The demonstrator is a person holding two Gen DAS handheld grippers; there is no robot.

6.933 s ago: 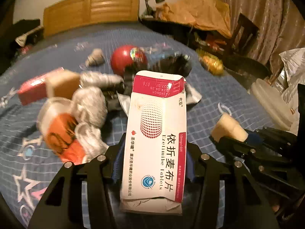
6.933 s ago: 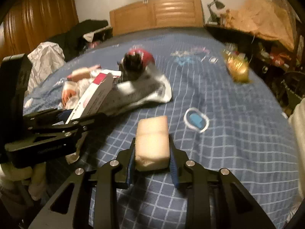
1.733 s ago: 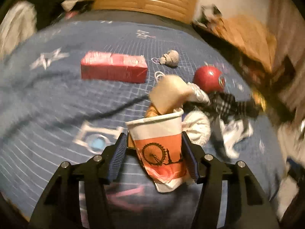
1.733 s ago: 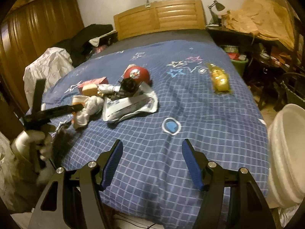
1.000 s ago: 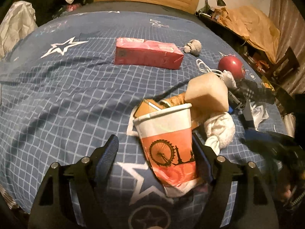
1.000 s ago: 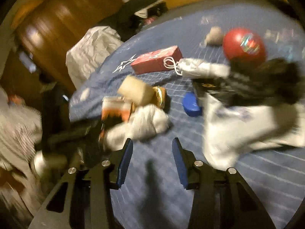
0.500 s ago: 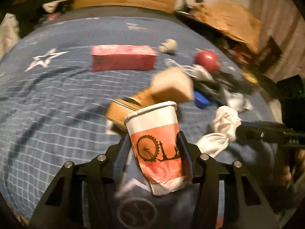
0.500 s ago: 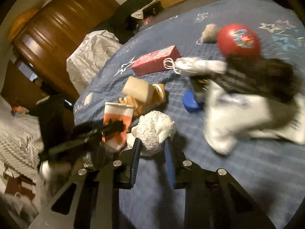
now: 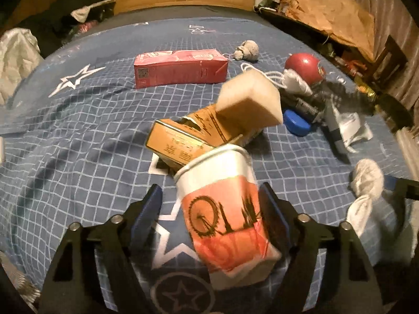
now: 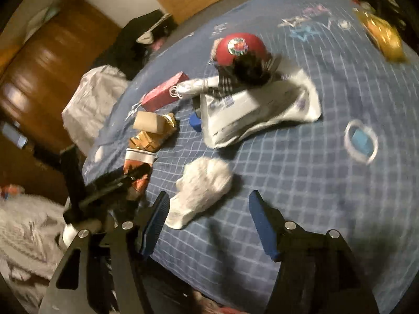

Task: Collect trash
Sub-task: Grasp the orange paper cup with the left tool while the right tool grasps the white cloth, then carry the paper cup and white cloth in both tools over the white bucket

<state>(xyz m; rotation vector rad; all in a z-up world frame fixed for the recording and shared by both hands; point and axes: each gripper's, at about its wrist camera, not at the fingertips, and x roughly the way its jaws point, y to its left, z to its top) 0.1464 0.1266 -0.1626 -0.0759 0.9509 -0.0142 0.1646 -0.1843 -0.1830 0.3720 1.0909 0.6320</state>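
A paper cup [image 9: 225,209] with an orange bicycle print stands tilted between the fingers of my left gripper [image 9: 209,209]. Its jaws are opening, and a gap shows between the left pad and the cup. A white crumpled wad [image 10: 204,185] lies on the blue checked bedspread [image 10: 301,183] between the fingers of my right gripper [image 10: 209,222]. Those jaws are opening too, and the pads stand off the wad. In the right wrist view the left gripper [image 10: 117,180] and the cup [image 10: 136,167] are at the left. The wad [image 9: 366,183] shows at the right edge of the left wrist view.
Scattered over the bed are a red carton [image 9: 180,68], a sponge block [image 9: 248,104] on a gold box [image 9: 180,141], a red ball [image 9: 303,68], a blue cap [image 9: 296,123], a white plastic wrapper [image 10: 262,110] and a yellow packet [image 10: 382,34]. The bed edge runs close below the right gripper.
Half a second ago both grippers were shut, the left on the cup and the right on the white wad. Both have since spread their jaws. The right view has swung right.
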